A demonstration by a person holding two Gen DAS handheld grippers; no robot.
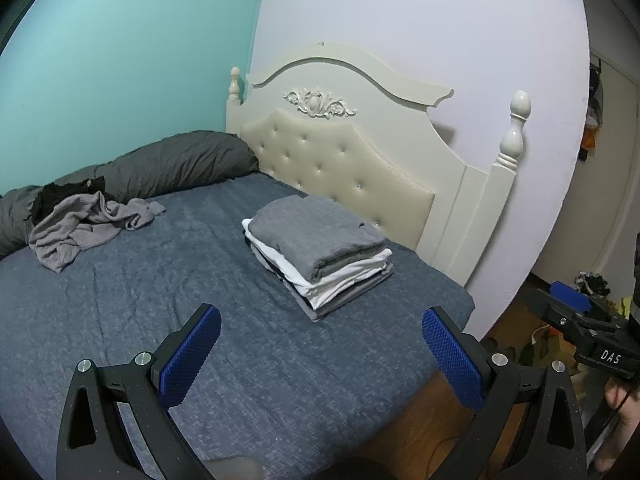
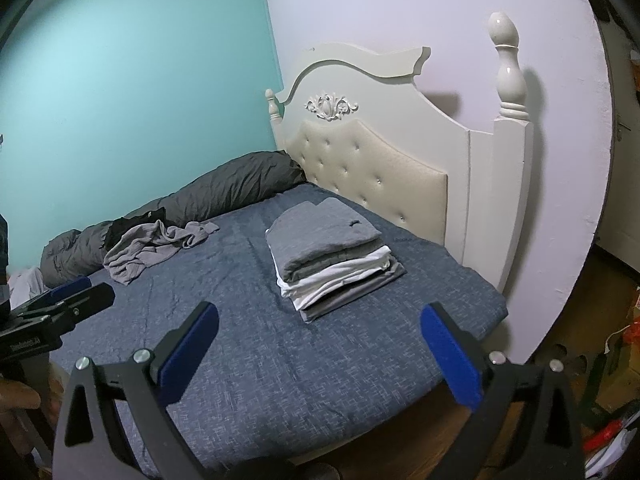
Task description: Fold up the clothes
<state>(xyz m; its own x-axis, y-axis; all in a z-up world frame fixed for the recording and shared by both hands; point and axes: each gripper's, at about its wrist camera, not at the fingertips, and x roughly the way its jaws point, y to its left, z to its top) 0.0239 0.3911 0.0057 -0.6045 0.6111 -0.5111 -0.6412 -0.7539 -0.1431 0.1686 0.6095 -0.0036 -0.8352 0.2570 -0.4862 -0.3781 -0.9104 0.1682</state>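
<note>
Closest to my left camera, the left gripper (image 1: 320,344) fills the bottom of the frame with its jaws spread wide and nothing between the blue pads (image 1: 192,356). My right gripper (image 2: 320,344) looks the same in its own view: jaws wide apart, empty, held above the near end of the bed (image 2: 280,360). Each tool also shows in the other's camera, the right one at the right edge of the left view, the left one at the left edge of the right view. Part of a hand (image 2: 20,400) shows at the lower left of the right view.

Past the fingertips lies the blue-grey sheet (image 1: 120,320), slightly wrinkled. In the middle of both frames sits a stack of folded clothes (image 1: 320,252), grey on top, white layers under it, darker grey at the bottom, resting on the sheet near the headboard (image 1: 344,160).

Further back, at middle left, a loose grey garment (image 1: 88,228) lies crumpled and unfolded on the sheet, well apart from the stack. A black piece of clothing (image 1: 68,194) touches its far edge. Behind both, a rolled dark grey duvet (image 1: 168,168) runs along the teal wall (image 1: 120,60). The cream headboard stands against the white wall (image 1: 420,20) at upper right.
</note>
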